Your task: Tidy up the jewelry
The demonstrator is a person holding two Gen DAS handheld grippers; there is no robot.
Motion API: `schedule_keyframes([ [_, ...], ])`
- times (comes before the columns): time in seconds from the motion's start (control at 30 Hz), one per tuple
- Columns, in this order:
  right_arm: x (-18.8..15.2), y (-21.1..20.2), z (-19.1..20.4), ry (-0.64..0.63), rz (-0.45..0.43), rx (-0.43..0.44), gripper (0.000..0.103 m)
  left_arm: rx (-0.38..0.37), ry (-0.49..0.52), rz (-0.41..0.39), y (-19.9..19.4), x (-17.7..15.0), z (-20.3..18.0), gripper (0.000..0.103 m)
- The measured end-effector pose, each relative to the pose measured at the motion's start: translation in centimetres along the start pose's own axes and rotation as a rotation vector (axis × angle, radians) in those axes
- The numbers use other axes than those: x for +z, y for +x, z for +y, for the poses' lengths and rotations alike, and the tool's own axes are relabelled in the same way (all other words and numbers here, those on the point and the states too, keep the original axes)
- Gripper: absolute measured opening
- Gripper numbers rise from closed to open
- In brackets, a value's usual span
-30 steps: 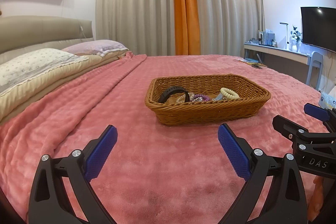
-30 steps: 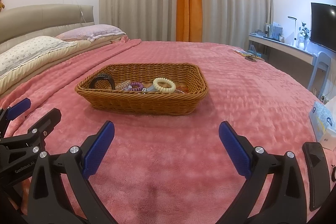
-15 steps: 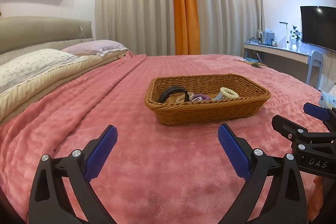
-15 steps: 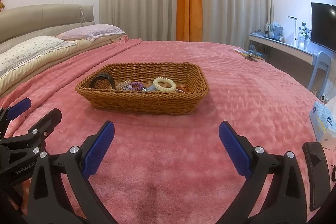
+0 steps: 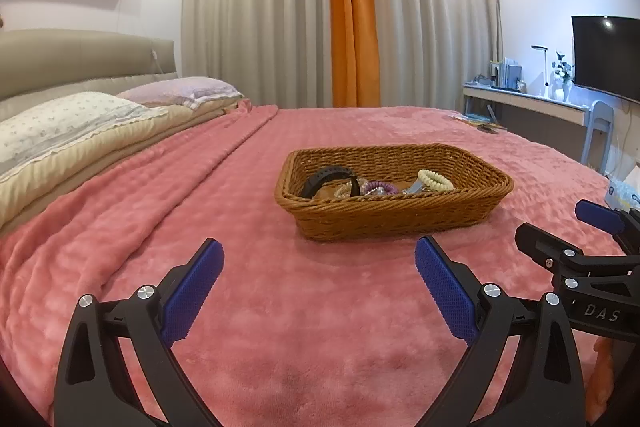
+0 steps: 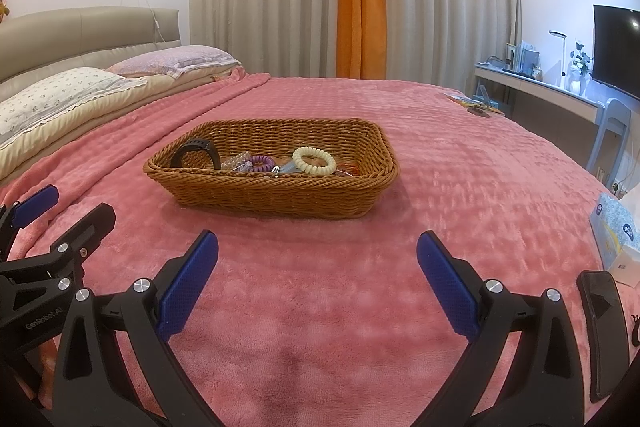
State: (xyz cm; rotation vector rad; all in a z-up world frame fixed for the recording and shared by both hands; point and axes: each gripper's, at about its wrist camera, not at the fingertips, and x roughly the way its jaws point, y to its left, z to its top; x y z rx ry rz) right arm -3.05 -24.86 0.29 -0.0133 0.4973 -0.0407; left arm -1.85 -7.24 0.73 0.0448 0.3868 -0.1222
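Both grippers are spread wide and holding nothing. The left gripper (image 5: 316, 267) and right gripper (image 6: 318, 259) hover side by side over the blanket (image 6: 460, 187), short of the basket (image 6: 280, 193), which sits on the bed straight ahead, a bit right of center for the left one and a bit left for the right one.

What could go wrong, as I see it: the stuff in the basket is piled close together. There's a black band (image 6: 196, 151) at the left end, a purple coil tie (image 6: 262, 163) and some clear beaded thing I can't really make out in the middle, and a cream coil tie (image 6: 314, 161) leaning toward the right. Going in with jaws this wide could easily catch two pieces at once or drag a neighbor out. The coil ties are springy and might pop out of a shallow pinch. The basket looks light and rests on soft plush, so bumping the rim would probably shove or tip it. Also, the two grippers are close enough to knock each other if both reach in.

The surface is a fuzzy pink blanket, so small pieces could sink in. The room is a bedroom: pillows (image 5: 80, 119) at left, curtains (image 5: 352, 15) behind, desk (image 6: 552, 87) and TV (image 5: 606, 57) at right, tissue box (image 6: 614, 227) near the bed edge.
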Motion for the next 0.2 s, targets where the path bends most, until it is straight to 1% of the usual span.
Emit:
schedule_keyframes([
  [0.2, 0.01, 0.00, 0.01, 0.000, 0.001, 0.000, 0.095, 0.000, -0.013, 0.010, -0.22, -0.01, 0.34, 0.094],
])
